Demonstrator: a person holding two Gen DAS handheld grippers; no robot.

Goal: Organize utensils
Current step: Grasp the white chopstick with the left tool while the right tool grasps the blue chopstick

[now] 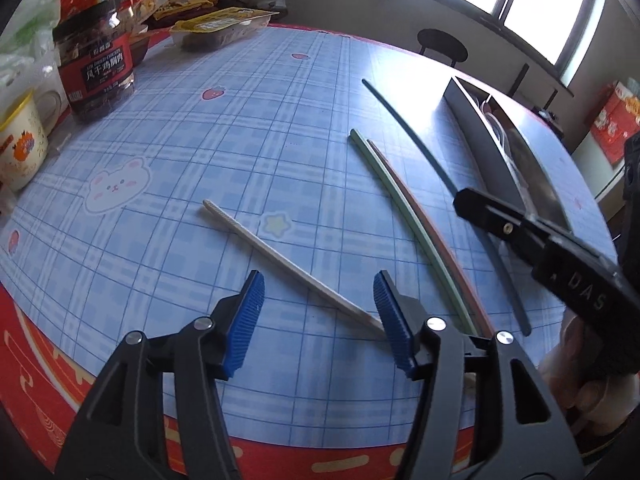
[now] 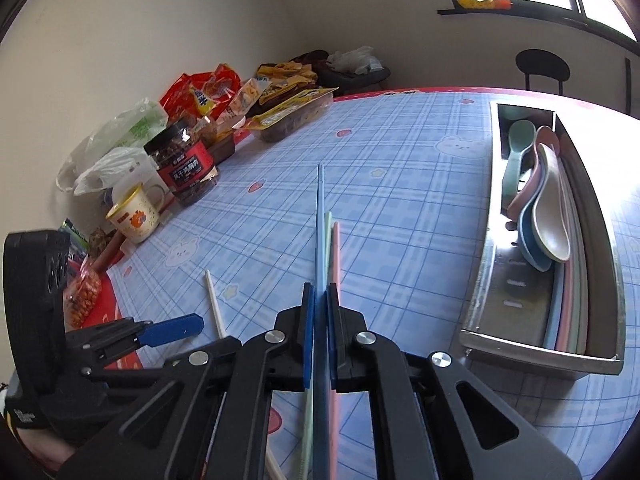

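fingers [image 2: 308, 330] grip blue chopstick [image 2: 319, 216]; green chopstick [image 2: 329, 236] beside.

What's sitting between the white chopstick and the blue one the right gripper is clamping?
The green chopstick and pink chopstick lie side by side between the white chopstick and the blue chopstick held by the right gripper, clearest in the left wrist view.

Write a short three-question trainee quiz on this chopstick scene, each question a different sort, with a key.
1. True or false: the right claw is shut on the blue chopstick.
2. Which chopstick lies between the open left claw's pads? A) white B) pink C) green
3. Fill in: the spoons lie inside the metal ____.

Key: 1 true; 2 A, the white chopstick; 3 tray.
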